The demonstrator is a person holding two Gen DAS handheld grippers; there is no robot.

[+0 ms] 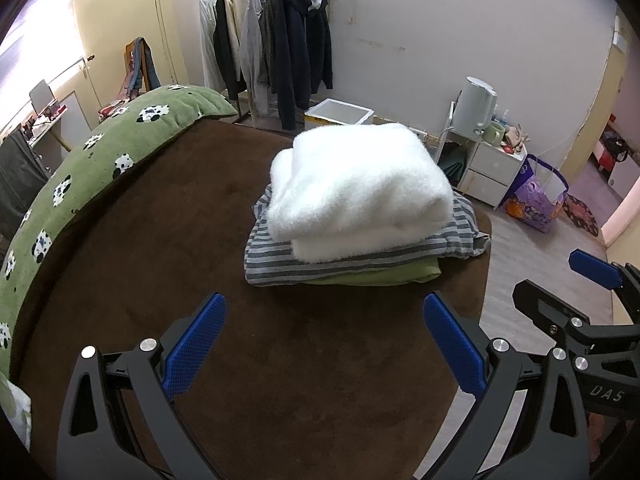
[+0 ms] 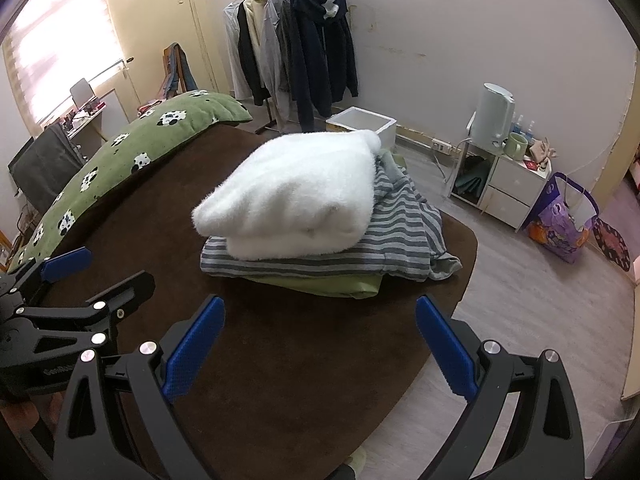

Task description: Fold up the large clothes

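Folded clothes sit in a stack on the far half of a brown bed cover (image 1: 168, 248): a fluffy white sweater (image 1: 356, 188) on top, a grey striped garment (image 1: 360, 258) under it and a green one (image 1: 384, 274) at the bottom, largest at the base so the pile stands steady. In the right wrist view the striped layer trails loose toward the bed's far edge, which suggests that side is less tidy than the near one. The left gripper (image 1: 324, 344) hovers over the bare cover short of the stack, its jaws spread wide and holding nothing; the right gripper (image 2: 320, 346) hangs just beside it, equally wide and empty, well apart from the cloth. Both point at the pile, as if the folding of these pieces is finished and the hands are free for another item. A green panda-print blanket (image 1: 120, 152) lies along the bed's left side, and a rack of jackets (image 1: 280, 40) stands against the wall beyond.
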